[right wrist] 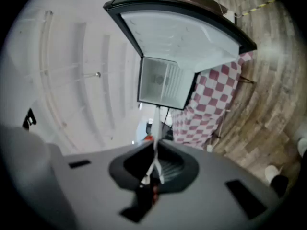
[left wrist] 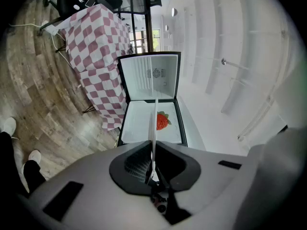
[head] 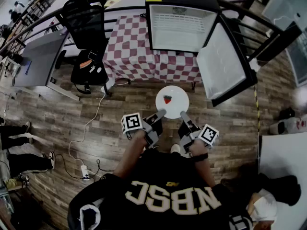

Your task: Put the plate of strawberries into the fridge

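A white plate (head: 175, 96) with one red strawberry (head: 167, 99) hangs over the wooden floor in front of the open fridge (head: 182, 28). My left gripper (head: 160, 113) is shut on the plate's near left rim. My right gripper (head: 183, 114) is shut on its near right rim. In the left gripper view the plate (left wrist: 154, 121) shows edge-on between the jaws of the left gripper (left wrist: 153, 150), with the strawberry (left wrist: 162, 121) beside it and the fridge (left wrist: 148, 75) ahead. The right gripper view has the plate's edge (right wrist: 157, 126) clamped in the right gripper (right wrist: 156, 152), facing the fridge (right wrist: 165, 83).
The fridge stands on a table with a red-checked cloth (head: 129, 51), and its door (head: 225, 63) swings out to the right. A black office chair (head: 86, 37) and a grey desk (head: 41, 56) are on the left. Cables and a power strip (head: 85, 172) lie on the floor.
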`<state>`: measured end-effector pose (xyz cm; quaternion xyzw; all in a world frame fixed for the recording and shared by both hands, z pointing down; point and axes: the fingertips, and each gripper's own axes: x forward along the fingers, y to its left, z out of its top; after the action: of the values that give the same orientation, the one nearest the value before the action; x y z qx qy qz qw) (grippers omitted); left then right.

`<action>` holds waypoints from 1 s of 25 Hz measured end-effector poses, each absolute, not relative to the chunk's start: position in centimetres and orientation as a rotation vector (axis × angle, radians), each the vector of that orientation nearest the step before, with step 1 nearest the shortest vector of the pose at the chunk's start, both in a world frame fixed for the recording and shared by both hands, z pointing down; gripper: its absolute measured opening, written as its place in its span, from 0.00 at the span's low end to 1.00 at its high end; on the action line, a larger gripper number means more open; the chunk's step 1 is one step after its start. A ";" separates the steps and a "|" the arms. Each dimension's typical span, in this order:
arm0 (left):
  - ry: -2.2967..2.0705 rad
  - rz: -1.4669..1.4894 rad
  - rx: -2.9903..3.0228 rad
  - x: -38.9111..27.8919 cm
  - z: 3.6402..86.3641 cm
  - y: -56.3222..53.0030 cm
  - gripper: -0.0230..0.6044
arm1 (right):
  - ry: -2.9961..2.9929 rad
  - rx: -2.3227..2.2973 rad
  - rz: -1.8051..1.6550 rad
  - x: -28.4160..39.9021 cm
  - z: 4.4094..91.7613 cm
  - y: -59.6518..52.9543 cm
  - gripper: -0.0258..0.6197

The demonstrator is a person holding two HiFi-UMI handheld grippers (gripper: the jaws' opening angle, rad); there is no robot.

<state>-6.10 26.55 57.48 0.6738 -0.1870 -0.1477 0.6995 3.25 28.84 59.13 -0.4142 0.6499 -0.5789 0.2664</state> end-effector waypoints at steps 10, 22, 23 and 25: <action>-0.385 -0.342 1.447 -8.2 58.4 26.1 0.08 | 1.765 -1.156 -1.539 1.0 59.1 28.3 0.10; -0.384 -0.359 1.432 -13.1 58.7 25.7 0.08 | 1.778 -1.221 -1.447 -3.8 59.1 27.6 0.10; -0.382 -0.352 1.427 -13.6 58.9 25.7 0.08 | 1.783 -1.232 -1.445 -4.2 59.3 27.7 0.10; -0.382 -0.331 1.405 -14.3 59.8 26.0 0.08 | 1.781 -1.236 -1.452 -5.1 59.3 28.1 0.10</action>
<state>-14.33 25.96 59.80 0.6390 -0.1738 -0.1505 0.7341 -5.07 28.11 59.30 -0.4569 0.6586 -0.5369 0.2632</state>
